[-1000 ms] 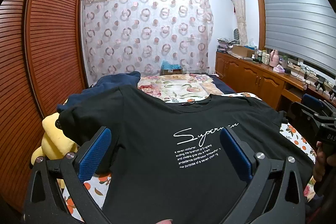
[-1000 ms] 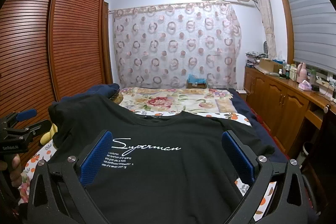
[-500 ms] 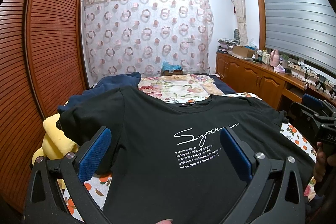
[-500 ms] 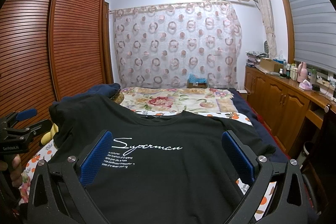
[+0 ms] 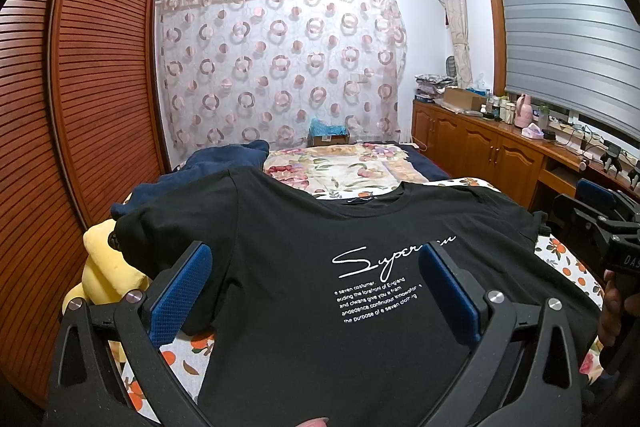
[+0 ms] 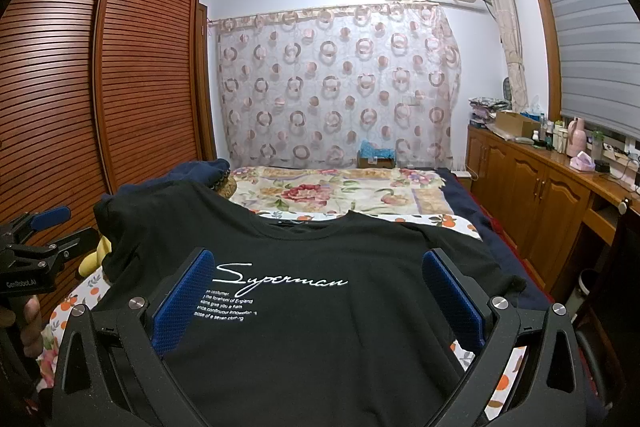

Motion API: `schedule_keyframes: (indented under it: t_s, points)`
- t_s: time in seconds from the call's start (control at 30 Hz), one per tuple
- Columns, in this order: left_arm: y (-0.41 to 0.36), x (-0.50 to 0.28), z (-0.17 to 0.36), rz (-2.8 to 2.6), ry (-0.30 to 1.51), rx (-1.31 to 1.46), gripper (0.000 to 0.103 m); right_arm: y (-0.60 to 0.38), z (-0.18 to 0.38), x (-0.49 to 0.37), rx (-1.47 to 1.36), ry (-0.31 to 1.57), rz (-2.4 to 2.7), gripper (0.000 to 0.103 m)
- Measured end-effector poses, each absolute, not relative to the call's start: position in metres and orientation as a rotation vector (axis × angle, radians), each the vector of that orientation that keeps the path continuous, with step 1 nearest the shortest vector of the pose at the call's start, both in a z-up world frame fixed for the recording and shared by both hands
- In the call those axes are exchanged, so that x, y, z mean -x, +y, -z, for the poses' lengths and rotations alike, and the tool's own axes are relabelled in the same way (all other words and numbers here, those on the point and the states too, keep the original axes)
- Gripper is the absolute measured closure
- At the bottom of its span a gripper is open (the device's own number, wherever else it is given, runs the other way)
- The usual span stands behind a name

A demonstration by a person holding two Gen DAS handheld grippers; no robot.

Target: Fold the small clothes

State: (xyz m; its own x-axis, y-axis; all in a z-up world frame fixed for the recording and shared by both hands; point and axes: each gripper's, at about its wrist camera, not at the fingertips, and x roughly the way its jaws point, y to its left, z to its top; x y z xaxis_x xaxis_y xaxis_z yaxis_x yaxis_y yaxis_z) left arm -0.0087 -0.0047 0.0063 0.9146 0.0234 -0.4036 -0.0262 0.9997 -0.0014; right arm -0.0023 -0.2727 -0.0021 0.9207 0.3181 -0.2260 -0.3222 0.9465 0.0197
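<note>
A black T-shirt with white "Superman" script lies spread face up on the bed, collar away from me; it also fills the right wrist view as the black T-shirt. My left gripper hovers open above the shirt's lower left, blue pads wide apart. My right gripper hovers open above the shirt's lower middle, nothing between its fingers. Each gripper shows at the edge of the other's view: the right gripper and the left gripper, each held by a hand.
A floral bedspread covers the bed beyond the shirt. A navy garment and a yellow plush toy lie at the left. A slatted wardrobe stands left; wooden cabinets with bottles line the right wall.
</note>
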Motion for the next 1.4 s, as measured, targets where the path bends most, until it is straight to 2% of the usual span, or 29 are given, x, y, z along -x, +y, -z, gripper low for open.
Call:
schedule_keyframes:
  t_s: [1.4]
  points:
    - [0.0019, 0.0015, -0.0059, -0.029, 0.448, 0.014, 0.0, -0.2681, 0.0093, -0.0042, 0.017, 0.273, -0.369, 0.0]
